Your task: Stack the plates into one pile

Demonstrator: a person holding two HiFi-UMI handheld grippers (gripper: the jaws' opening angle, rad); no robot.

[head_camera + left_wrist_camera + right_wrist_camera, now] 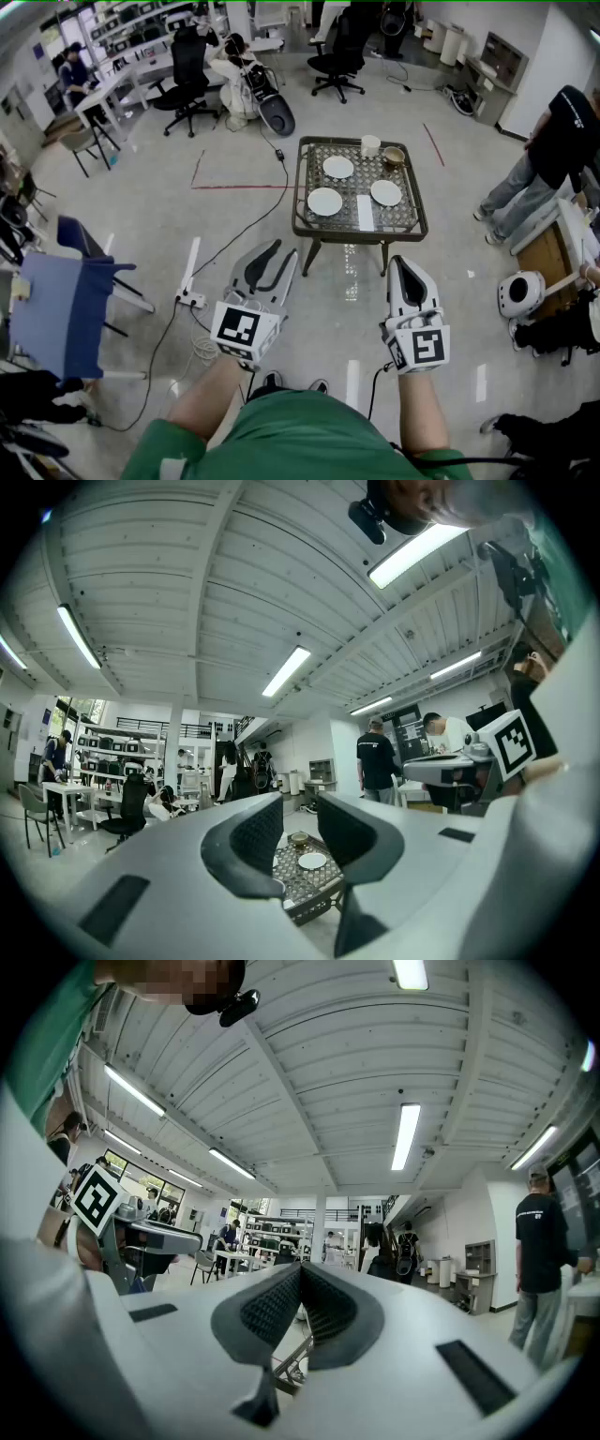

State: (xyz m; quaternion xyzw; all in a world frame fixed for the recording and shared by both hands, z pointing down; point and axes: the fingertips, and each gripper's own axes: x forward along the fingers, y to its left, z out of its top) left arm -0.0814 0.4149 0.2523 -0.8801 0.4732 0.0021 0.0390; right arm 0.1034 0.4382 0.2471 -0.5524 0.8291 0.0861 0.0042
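Note:
Three white plates lie apart on the small wicker-top table [410, 223]: one at the back [338, 167], one at the front left [325, 201], one at the right [385, 192]. Both grippers hover over the floor, short of the table's near edge and well away from the plates. My left gripper [275, 258] is open with nothing between its fingers. Between its jaws the left gripper view shows the table [298, 892] and one plate [312, 861]. My right gripper [400, 265] is shut and empty, its pads [281, 1302] pressed together.
A white cup [370, 145], a brown bowl [394, 156] and a white card [366, 213] share the table. A black cable and power strip [190, 300] lie on the floor at left, beside a blue chair [66, 300]. A person [553, 150] stands at right; office chairs [187, 75] stand behind.

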